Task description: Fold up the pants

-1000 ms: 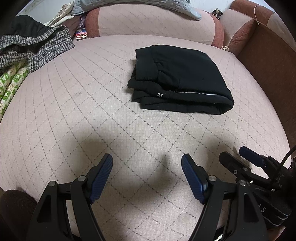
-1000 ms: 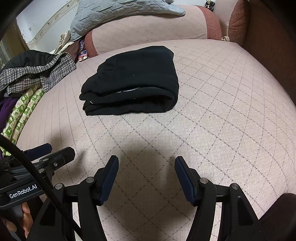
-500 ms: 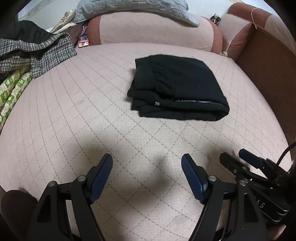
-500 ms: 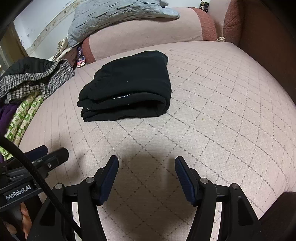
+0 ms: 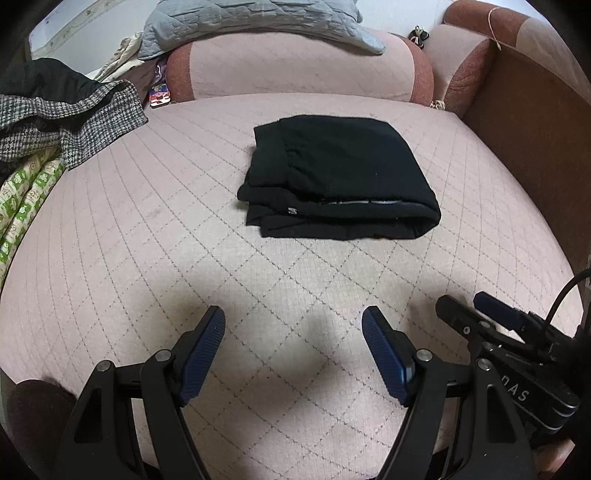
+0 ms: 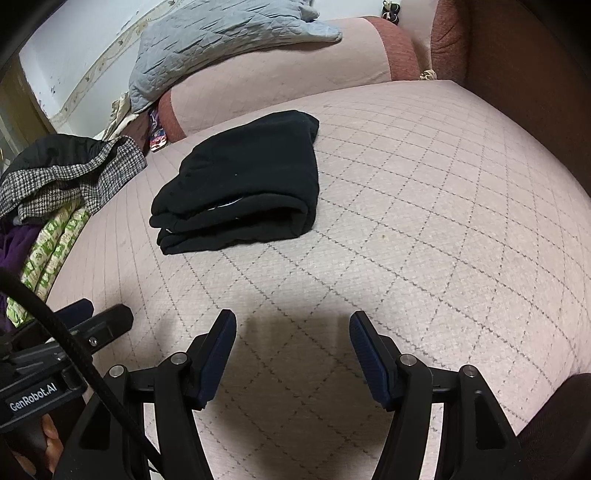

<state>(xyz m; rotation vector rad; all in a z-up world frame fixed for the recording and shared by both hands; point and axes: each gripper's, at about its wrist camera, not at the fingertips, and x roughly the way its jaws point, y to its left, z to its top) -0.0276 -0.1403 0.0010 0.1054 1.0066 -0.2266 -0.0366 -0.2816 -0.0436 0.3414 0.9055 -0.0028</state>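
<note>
Black pants (image 5: 340,173) lie folded into a thick rectangle on the pink quilted sofa seat (image 5: 147,229), towards its back. The same bundle (image 6: 247,181) shows at upper left in the right wrist view. My left gripper (image 5: 293,325) hovers open over bare seat near the front edge, well short of the pants, nothing between its blue pads. My right gripper (image 6: 291,326) also stands open and empty over the seat. In the left wrist view the right gripper (image 5: 476,314) sits close beside the left one; in the right wrist view the left gripper (image 6: 107,315) appears at lower left.
A houndstooth and black garment pile (image 5: 62,114) and green-patterned cloth (image 5: 26,199) lie at the left edge. A pink bolster cushion (image 5: 295,70) with a grey quilted blanket (image 5: 255,18) lines the back. A brown armrest (image 5: 524,122) bounds the right.
Both views have tilted up and drawn back a little, so the pants sit farther away and more of the back cushion shows. The jaws keep their width.
</note>
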